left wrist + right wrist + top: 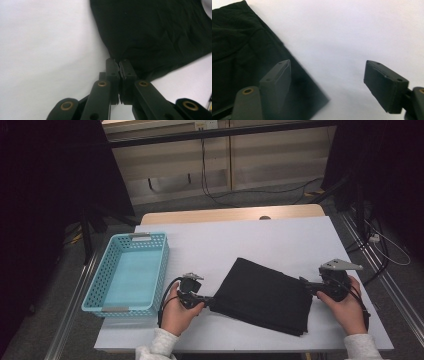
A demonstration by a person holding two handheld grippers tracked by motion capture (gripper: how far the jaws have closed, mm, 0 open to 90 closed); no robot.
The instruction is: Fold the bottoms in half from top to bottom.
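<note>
A folded black cloth (262, 295) lies on the white table top (280, 240), toward the front. My left gripper (207, 301) is at the cloth's left corner, held in the person's left hand. In the left gripper view its jaws (119, 65) are pressed together on the edge of the cloth (155, 32). My right gripper (304, 282) is at the cloth's right corner, in the person's right hand. In the right gripper view it (328, 66) stands open, one jaw above the cloth (239, 47) and the other above bare table, with the cloth's corner between them.
A light blue perforated basket (162, 265) with nothing in it stands at the table's left side. Beyond the table's far wooden edge (230, 213) lie the floor and cables. Dark stands flank the table on both sides.
</note>
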